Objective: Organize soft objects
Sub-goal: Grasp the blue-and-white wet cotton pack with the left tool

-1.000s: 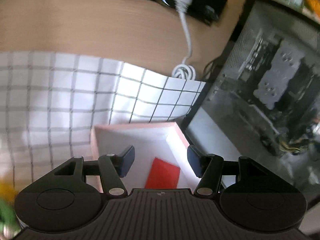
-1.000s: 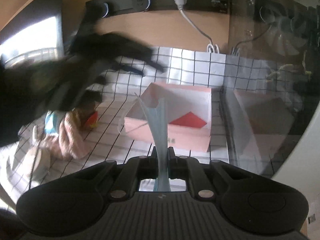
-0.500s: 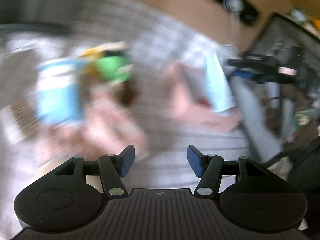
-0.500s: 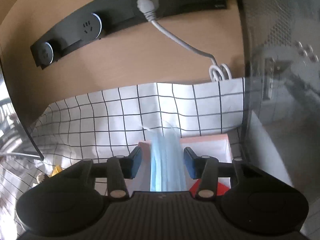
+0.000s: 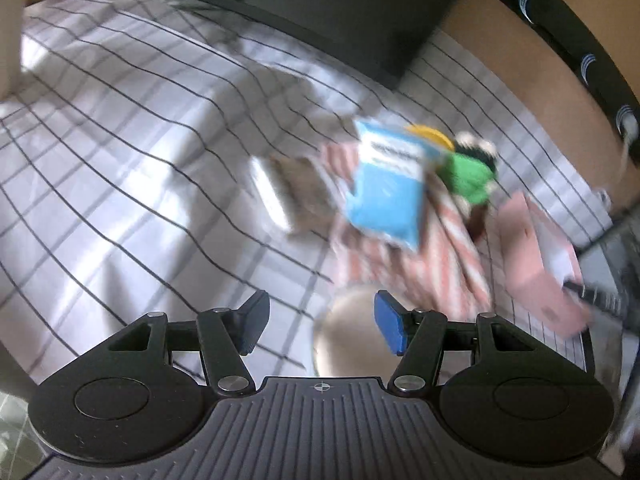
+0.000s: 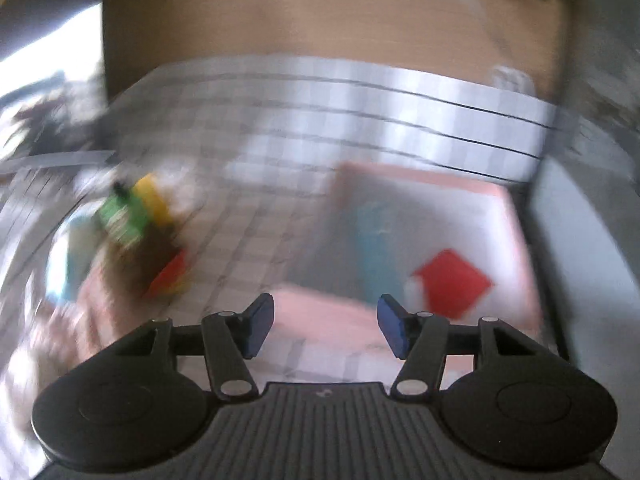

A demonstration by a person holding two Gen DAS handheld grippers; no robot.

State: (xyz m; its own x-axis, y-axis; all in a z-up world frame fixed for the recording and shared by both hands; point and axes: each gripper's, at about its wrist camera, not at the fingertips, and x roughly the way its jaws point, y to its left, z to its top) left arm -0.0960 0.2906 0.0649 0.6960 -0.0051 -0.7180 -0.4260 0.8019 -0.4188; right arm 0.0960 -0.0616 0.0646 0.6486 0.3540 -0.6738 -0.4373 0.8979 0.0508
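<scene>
Hovering over the checked cloth (image 5: 120, 152), the left gripper (image 5: 320, 330) has its fingers spread wide with nothing between them. Ahead and left of those fingers the cloth lies bare up to a dark panel (image 5: 340, 12) at its far edge. Ahead and right sits the heap of soft things: a blue-and-white packet (image 5: 388, 192) on top of a pink striped cloth (image 5: 424, 264), a grey-brown piece (image 5: 304, 196) just left of it, a green and yellow toy (image 5: 468, 172) behind. A pale round object (image 5: 352, 336), blurred, lies just inside the right finger. Further right stands the pink box (image 5: 532, 256).

Right gripper (image 6: 324, 330): fingers also wide apart, gripping nothing. Directly ahead is the pink box (image 6: 516, 216), open-topped, with a light blue mask (image 6: 376, 248) and a red piece (image 6: 452, 284) inside. Left of the fingers, the toy heap (image 6: 136, 216), heavily blurred. A wooden wall (image 6: 320, 28) bounds the cloth at the back; a grey panel (image 6: 580, 264) stands close on the right.
</scene>
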